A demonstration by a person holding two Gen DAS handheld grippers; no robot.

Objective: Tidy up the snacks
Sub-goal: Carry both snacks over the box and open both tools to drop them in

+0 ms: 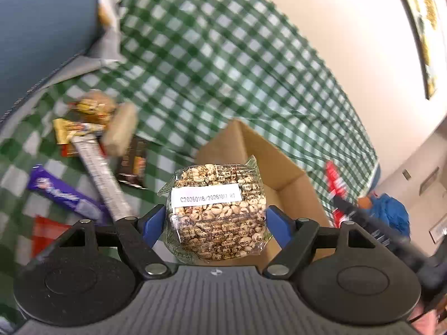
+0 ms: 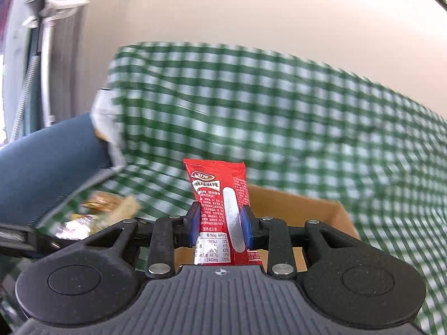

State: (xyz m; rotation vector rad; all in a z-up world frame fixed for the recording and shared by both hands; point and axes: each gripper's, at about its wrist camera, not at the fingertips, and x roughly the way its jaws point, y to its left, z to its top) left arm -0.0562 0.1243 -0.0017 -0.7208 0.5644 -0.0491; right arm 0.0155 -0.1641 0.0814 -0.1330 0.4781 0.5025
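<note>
while clamped: left claw [image 1: 215, 217] on puffed-grain cake [image 1: 216, 212]

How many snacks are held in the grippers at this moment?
2. The left gripper holds a round puffed-grain cake in clear wrap. The right gripper holds a red snack packet, above the cardboard box. More snacks lie on the tablecloth.
</note>
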